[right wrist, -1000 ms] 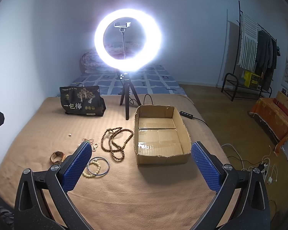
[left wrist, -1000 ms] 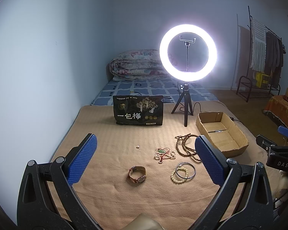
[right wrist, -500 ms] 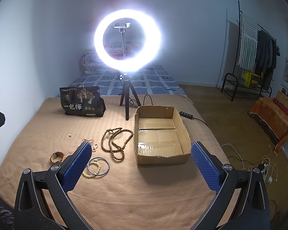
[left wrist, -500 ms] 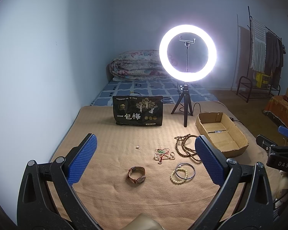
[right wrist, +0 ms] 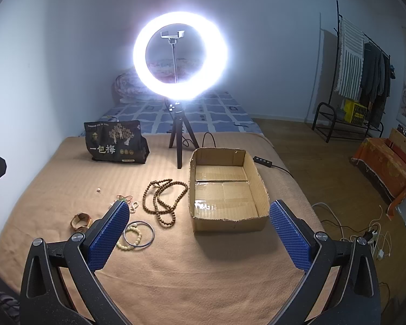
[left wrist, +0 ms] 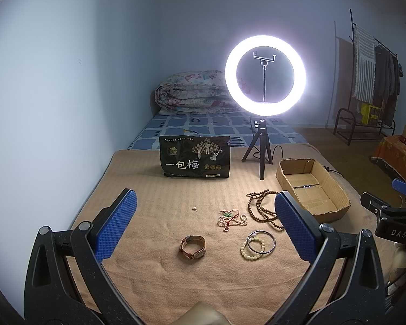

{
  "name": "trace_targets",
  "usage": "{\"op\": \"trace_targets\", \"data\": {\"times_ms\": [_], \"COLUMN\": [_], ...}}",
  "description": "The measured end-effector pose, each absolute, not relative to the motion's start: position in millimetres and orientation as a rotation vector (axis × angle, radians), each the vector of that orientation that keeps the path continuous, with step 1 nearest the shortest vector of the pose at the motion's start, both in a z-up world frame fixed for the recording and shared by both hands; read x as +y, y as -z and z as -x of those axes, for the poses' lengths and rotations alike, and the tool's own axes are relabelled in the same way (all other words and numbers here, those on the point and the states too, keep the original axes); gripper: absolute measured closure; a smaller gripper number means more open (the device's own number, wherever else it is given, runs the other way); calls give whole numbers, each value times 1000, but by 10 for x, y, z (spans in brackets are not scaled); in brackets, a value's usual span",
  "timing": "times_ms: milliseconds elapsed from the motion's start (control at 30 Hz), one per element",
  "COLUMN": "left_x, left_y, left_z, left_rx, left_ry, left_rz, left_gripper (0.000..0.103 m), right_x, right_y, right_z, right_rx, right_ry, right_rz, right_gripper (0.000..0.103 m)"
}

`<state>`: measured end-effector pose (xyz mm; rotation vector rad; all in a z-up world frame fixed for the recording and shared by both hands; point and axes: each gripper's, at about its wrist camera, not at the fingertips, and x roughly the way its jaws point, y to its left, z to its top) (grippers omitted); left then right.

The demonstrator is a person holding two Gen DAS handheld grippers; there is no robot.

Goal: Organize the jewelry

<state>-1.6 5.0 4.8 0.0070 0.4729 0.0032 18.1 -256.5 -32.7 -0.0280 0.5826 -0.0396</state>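
Jewelry lies on a tan blanket (left wrist: 154,276): a brown watch (left wrist: 192,247), a metal bangle (left wrist: 261,241) with a cream bead bracelet (left wrist: 250,251), a red-corded pearl piece (left wrist: 231,217), a long wooden bead necklace (left wrist: 262,210) and a tiny white bead (left wrist: 194,208). An empty cardboard box (left wrist: 311,187) stands right of them. My left gripper (left wrist: 204,223) is open above the watch, empty. My right gripper (right wrist: 199,233) is open and empty in front of the box (right wrist: 224,187); the necklace (right wrist: 162,197), the bangle (right wrist: 139,234) and the watch (right wrist: 81,220) lie to its left.
A lit ring light on a tripod (left wrist: 262,149) and a black snack bag (left wrist: 195,159) stand at the blanket's far side. A power cable (right wrist: 273,163) runs off the right edge. A floor with cables (right wrist: 365,233) and a clothes rack (right wrist: 360,75) lie to the right.
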Motion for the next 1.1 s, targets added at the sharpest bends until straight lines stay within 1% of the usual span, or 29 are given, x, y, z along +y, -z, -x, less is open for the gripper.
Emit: {"op": "trace_targets", "data": {"times_ms": [1100], "left_x": [64], "left_y": [-42], "left_z": [20], "left_rx": [474], "left_ry": [-5], "left_rz": [-7], "left_gripper": [0], "right_x": [-2580], "right_y": [365], "right_z": [-173], "right_rx": [597], "right_ry": [33], "right_rz": [23], "right_gripper": [0]}}
